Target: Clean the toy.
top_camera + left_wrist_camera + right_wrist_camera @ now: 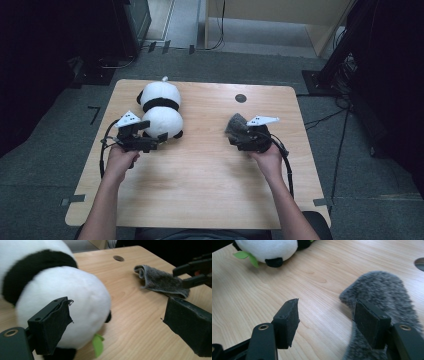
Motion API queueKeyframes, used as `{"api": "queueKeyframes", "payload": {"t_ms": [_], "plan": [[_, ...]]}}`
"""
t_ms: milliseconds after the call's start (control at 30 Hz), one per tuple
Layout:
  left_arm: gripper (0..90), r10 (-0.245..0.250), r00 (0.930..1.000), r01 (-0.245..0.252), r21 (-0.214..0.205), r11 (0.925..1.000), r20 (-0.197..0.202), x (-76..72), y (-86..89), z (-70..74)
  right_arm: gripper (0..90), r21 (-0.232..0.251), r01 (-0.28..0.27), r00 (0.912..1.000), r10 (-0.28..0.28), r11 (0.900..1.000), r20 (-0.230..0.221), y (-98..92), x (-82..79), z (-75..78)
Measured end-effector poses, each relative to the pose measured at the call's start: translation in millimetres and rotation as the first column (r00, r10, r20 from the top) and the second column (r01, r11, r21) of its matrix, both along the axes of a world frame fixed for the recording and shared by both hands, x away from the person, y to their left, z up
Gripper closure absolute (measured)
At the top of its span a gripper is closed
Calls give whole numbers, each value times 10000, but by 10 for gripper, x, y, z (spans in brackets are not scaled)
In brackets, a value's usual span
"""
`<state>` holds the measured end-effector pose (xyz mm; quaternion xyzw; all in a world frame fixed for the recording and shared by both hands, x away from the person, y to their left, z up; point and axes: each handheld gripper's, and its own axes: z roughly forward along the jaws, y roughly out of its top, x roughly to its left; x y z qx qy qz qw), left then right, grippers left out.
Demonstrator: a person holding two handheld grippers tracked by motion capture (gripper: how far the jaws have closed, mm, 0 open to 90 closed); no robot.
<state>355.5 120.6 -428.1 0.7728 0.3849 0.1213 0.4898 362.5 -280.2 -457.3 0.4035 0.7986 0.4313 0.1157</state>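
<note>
A black-and-white plush panda (160, 107) lies on the left half of the wooden table (200, 185). My left gripper (152, 131) is open beside its lower end. In the left gripper view the jaws of the left gripper (120, 327) stand wide apart, the left one in front of the panda (62, 290) without pressing it. A grey fuzzy cloth (234, 125) lies right of centre. My right gripper (236, 136) is open at its near edge. In the right gripper view bare wood fills the gap of the right gripper (329, 322), and the cloth (384, 292) lies behind and under the right jaw.
A round cable hole (240, 98) sits in the table top at the back. A green felt leaf (98, 345) sticks out from under the panda. Dark stands and cables (345, 55) flank the table on the grey carpet; a wooden cabinet (280, 15) stands behind.
</note>
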Motion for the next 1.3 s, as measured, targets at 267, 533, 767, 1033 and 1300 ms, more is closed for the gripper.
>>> {"api": "queueKeyframes", "payload": {"t_ms": [267,533,767,1033,1300], "plan": [[71,-435,9990,429,545,9976,104,-100,-307,-149,378,-12,-453,9989,453,9990,155,173,-114,-71],[145,-376,9993,363,1292,9910,74,-176,-611,-386,387,-11,-923,9954,923,9957,252,322,-300,-128],[145,-858,9960,885,1395,9863,-253,-249,-769,-604,387,-385,-1294,9914,1299,9908,122,428,-458,-302],[145,-1023,9938,1085,1782,9780,-434,-258,-761,-787,387,-841,-1456,9892,1439,9858,-261,491,-425,-528],[140,-1150,9900,1311,2325,9637,-817,-237,-826,-890,363,-1110,-1652,9858,1676,9800,125,571,-451,-627]]}}
